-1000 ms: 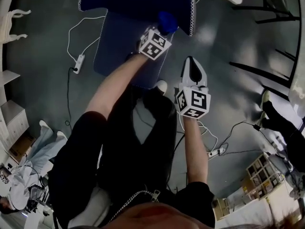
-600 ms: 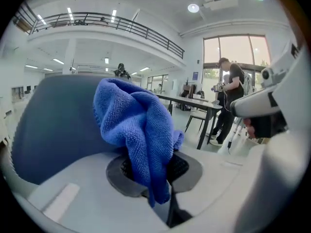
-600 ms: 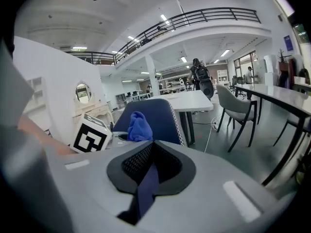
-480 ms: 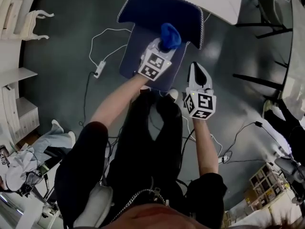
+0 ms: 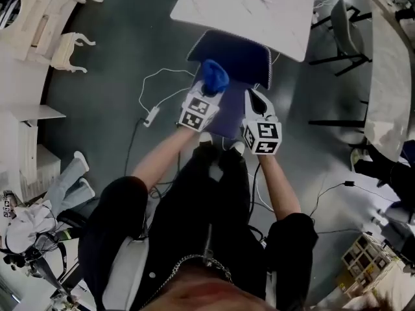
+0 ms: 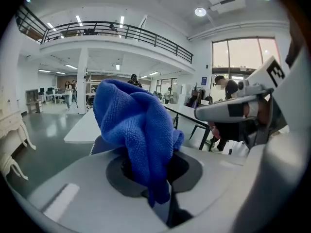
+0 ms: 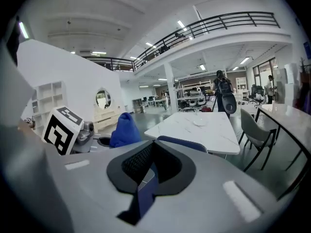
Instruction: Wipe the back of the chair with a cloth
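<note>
Cloth (image 5: 214, 76) stays clamped in left gripper (image 5: 206, 97), now lifted nearer chair (image 5: 237, 54) top. Right gripper (image 5: 255, 101), jaws together and empty, has drawn alongside. Wiping probably resumes.

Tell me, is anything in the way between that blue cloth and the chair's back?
No, nothing visible. The left gripper holds the blue cloth right at the chair's back, with no object between them. The right gripper is off to the side.

Part of chair (image 5: 235, 58) beneath table (image 5: 214, 8)
</note>
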The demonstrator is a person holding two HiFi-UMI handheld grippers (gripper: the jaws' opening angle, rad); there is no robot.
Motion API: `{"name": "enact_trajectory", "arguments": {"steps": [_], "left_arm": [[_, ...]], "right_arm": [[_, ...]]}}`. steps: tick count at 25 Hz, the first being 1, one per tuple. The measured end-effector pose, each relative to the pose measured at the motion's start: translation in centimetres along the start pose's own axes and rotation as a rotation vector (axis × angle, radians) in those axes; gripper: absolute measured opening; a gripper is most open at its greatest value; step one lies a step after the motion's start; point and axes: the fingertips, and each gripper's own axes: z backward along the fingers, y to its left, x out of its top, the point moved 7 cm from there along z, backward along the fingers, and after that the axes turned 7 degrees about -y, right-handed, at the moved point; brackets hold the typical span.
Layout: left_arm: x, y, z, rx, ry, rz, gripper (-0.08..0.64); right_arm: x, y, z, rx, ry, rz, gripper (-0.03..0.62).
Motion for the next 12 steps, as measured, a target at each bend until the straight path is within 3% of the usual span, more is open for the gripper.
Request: {"name": "enact_trajectory", "arguments": {"steps": [6,12], "left_arm": [[2.9,-1.1,4.3,-0.028,0.007,0.008,0.061],[2.7,-1.9,6.4,-0.041,-0.022,0.012,0.063]], "right_arm": [[4.0,2.8,1.3,0.048,-0.001,0.056,0.002],[2.9,4.6,3.1,0.066,-0.005,0.085,0.002]]}}
